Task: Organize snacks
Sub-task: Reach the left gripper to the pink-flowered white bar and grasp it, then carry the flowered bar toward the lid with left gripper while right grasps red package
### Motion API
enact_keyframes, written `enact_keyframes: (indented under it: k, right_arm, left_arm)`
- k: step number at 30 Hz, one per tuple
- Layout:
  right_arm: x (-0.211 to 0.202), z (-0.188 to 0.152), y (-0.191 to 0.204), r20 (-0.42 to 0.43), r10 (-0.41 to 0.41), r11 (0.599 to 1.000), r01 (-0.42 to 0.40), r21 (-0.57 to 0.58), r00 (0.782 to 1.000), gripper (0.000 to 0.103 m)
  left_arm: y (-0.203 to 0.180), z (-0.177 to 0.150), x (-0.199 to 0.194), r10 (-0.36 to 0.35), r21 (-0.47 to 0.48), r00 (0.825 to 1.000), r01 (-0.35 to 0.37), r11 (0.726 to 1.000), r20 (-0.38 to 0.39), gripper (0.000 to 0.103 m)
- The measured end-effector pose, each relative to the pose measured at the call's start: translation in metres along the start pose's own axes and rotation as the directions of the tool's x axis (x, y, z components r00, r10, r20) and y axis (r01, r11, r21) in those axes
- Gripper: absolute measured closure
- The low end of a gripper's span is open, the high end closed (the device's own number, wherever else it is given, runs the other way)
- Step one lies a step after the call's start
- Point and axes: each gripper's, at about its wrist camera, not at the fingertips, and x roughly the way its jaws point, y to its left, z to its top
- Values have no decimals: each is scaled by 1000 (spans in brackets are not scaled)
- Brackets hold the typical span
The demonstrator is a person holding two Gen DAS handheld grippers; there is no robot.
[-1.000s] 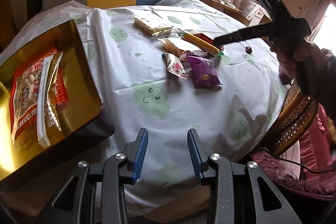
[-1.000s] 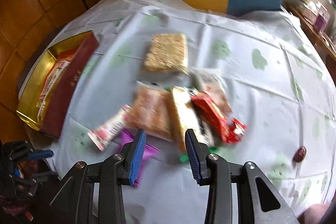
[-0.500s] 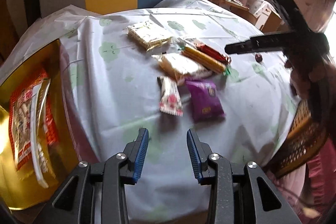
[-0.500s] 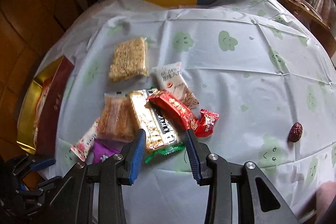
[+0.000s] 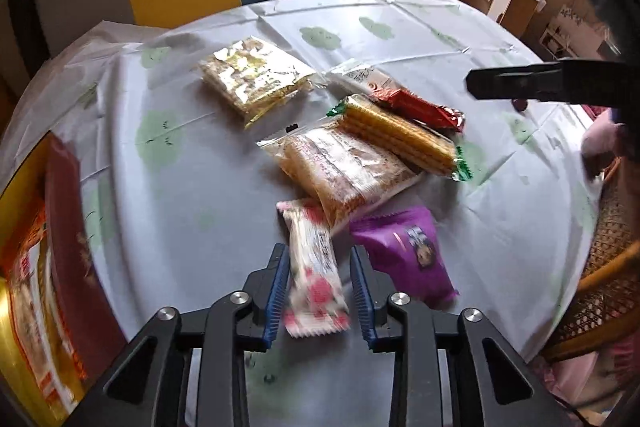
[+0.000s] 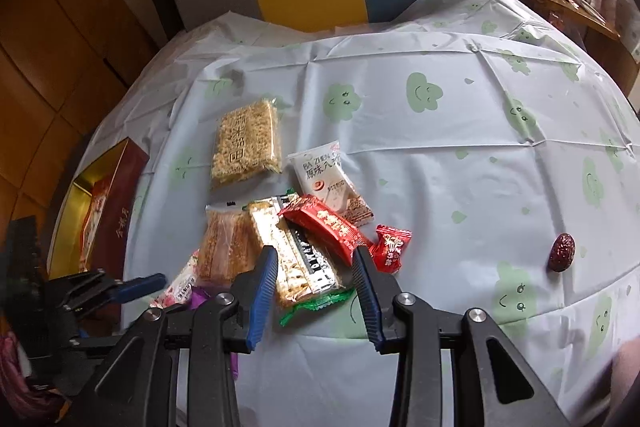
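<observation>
Snacks lie in a heap on the tablecloth (image 5: 200, 187). A pink-and-white packet (image 5: 316, 275) lies between the jaws of my left gripper (image 5: 318, 255). Those jaws are closing, but a thin gap still shows on each side of the packet. A purple packet (image 5: 408, 259) sits just right of it. My right gripper (image 6: 316, 259) hovers open over a wafer pack with green ends (image 6: 296, 263). Beside that pack are a long red packet (image 6: 324, 227), a clear pack of brown crisps (image 6: 226, 247) and a white packet (image 6: 324, 179).
A gold box with a dark red wall (image 5: 64, 247) holds a red-printed bag at the table's left edge. A rice-cake pack (image 6: 246, 143) lies apart behind the heap. A red date (image 6: 562, 253) sits alone on the right. A wicker chair (image 5: 608, 267) stands by the table.
My left gripper has travelled from the gold box to the heap, and the pink-and-white packet now lies between its narrowed jaws. My right gripper shifted slightly and rolled, then held still.
</observation>
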Motion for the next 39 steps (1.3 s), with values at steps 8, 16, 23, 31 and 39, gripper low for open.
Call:
enact_keyframes:
  k: [8, 16, 23, 31, 39]
  right_arm:
    - [-6, 2, -7, 39, -30, 999, 28, 40, 999, 64]
    - [-12, 3, -25, 56, -55, 991, 47, 127, 997, 64]
    - [0, 1, -16, -6, -42, 996, 42, 80, 999, 64]
    - [3, -3, -14, -12, -78, 994, 78, 77, 997, 66]
    - [14, -3, -6, -62, -88, 996, 90, 26, 994, 67]
  left_arm:
    - [8, -8, 10, 15, -59, 999, -13, 998, 33, 81]
    - [12, -36, -6, 45, -140, 997, -35, 989, 68, 81]
    - [11, -59, -15, 73, -163, 990, -53, 985, 122, 81]
    - [13, -67, -18, 70, -162, 986, -45, 986, 154, 81]
    - [15, -69, -18, 57, -165, 985, -30, 986, 164, 80]
